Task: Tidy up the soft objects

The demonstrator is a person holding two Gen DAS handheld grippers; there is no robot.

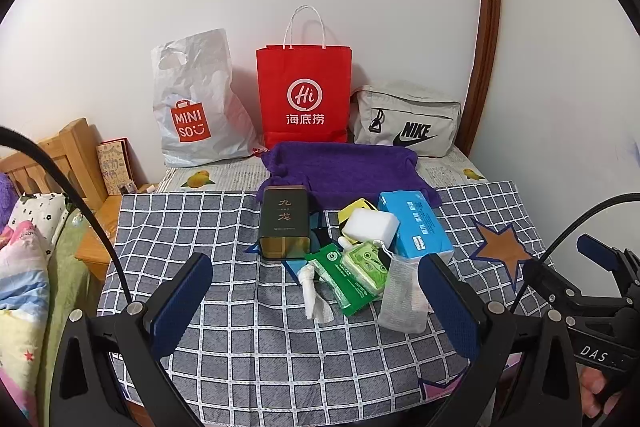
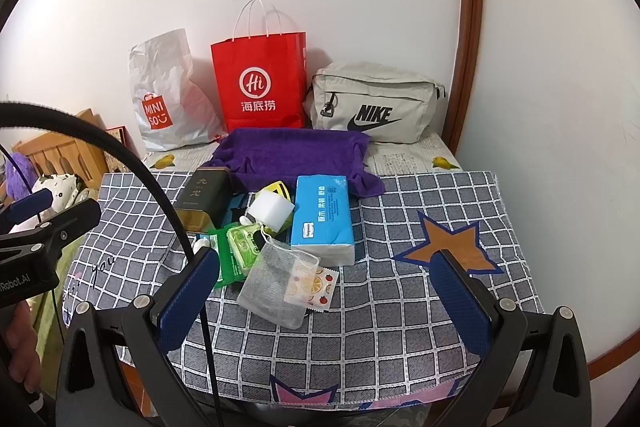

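Both grippers, left gripper [image 1: 316, 303] and right gripper [image 2: 326, 297], hover with jaws spread; best pinch the near white mesh drawstring pouch [image 2: 276, 285] squarely first.

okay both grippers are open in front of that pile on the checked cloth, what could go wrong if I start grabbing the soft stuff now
1. The mesh pouch lies over the green wipes pack, so pinching either may drag the other along.
2. The white sponge rests on other items beside the blue tissue pack; pulling neighbours could tip it off.
3. The loose checked cloth might bunch if a fingertip snags it.
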